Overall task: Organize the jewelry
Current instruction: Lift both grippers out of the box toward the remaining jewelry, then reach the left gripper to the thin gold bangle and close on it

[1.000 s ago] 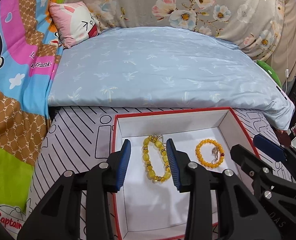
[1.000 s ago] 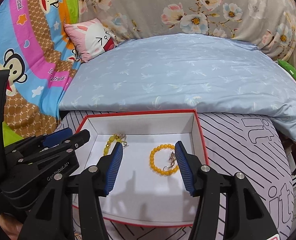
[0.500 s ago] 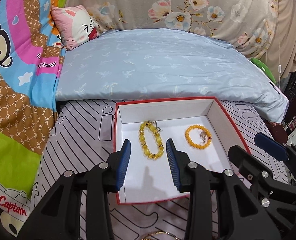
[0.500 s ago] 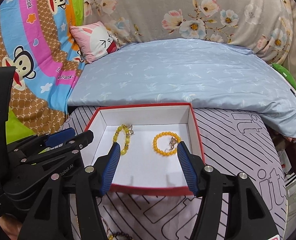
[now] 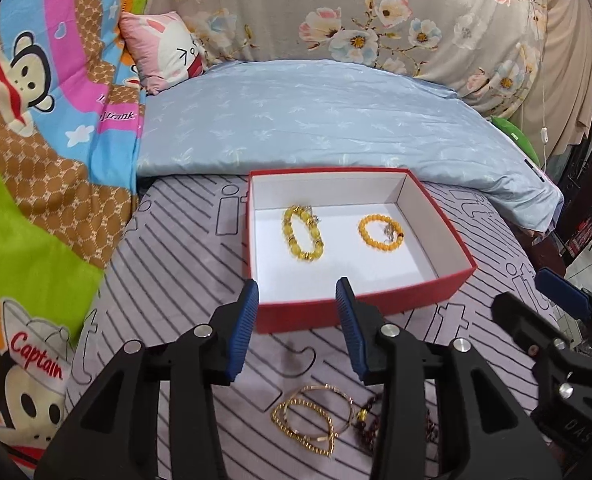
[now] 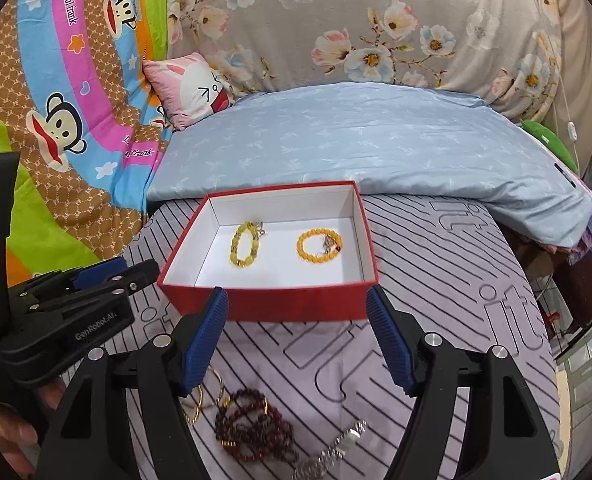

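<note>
A red box (image 5: 360, 306) with a white inside sits on the striped bed cover; it also shows in the right wrist view (image 6: 296, 304). Inside lie a chunky yellow bead bracelet (image 5: 302, 234) (image 6: 244, 245) and an orange bead bracelet (image 5: 380, 232) (image 6: 319, 246). In front of the box lie gold bangles (image 5: 312, 416) (image 6: 205, 396), a dark red bead string (image 6: 251, 428) and a silver watch (image 6: 332, 454). My left gripper (image 5: 296, 328) is open and empty, just short of the box front. My right gripper (image 6: 296, 340) is open wide and empty, above the loose jewelry.
A light blue pillow (image 5: 316, 120) lies behind the box. A cartoon monkey blanket (image 5: 35, 120) covers the left side. A pink rabbit cushion (image 5: 163, 52) and a floral quilt (image 5: 376, 12) sit at the back. The bed edge drops off at the right (image 6: 556, 340).
Both grippers have pulled back from over the box toward me. The two bracelets stay in the box. The loose jewelry in front of the box has come into view.
</note>
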Available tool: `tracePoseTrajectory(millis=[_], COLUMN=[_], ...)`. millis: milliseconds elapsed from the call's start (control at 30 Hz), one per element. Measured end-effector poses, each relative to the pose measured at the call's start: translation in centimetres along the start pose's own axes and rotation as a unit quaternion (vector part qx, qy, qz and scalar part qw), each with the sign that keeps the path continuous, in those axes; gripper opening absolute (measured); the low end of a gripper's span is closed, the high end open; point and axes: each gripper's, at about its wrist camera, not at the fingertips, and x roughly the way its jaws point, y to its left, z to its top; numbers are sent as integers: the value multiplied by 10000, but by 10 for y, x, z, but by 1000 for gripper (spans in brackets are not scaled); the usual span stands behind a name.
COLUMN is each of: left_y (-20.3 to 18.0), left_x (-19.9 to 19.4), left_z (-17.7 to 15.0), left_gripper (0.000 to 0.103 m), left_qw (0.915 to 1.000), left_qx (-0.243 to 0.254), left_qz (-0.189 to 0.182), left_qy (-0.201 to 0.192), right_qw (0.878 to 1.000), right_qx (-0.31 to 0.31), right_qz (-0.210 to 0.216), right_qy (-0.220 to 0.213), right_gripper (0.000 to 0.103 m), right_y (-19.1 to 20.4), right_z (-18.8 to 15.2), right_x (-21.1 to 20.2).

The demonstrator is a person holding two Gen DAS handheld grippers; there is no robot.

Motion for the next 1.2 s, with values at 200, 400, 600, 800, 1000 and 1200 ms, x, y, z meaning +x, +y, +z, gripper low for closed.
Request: tracePoseTrajectory(millis=[200, 400, 600, 800, 1000, 1200], left_y=[13, 24, 29, 32, 30, 20], left_x=[-9, -6, -2, 5, 12, 28], left_z=[-33, -69, -101, -118, -114, -111], left_gripper=[43, 43, 43, 43, 43, 42], left_qw=[9997, 9983, 9962, 9944, 9945, 9949], left_qx=[-145, -336, -480, -641, -680, -546], left_qz=[79, 130, 109, 129, 100, 123], left_qy=[159, 448, 718, 831, 787, 838], right_qw=[9998, 9993, 9982, 9966, 9958, 9955], right_qx=[137, 206, 365, 473, 539, 532], right_qz=[-56, -106, -103, -75, -8, 54], right_qy=[137, 297, 472, 671, 744, 780], right_gripper=[70, 70, 70, 70, 70, 70], right_y=[-11, -15, -24, -28, -29, -25], right_z=[-30, -61, -90, -111, -117, -118], right_x=[-18, -30, -36, -36, -32, -30])
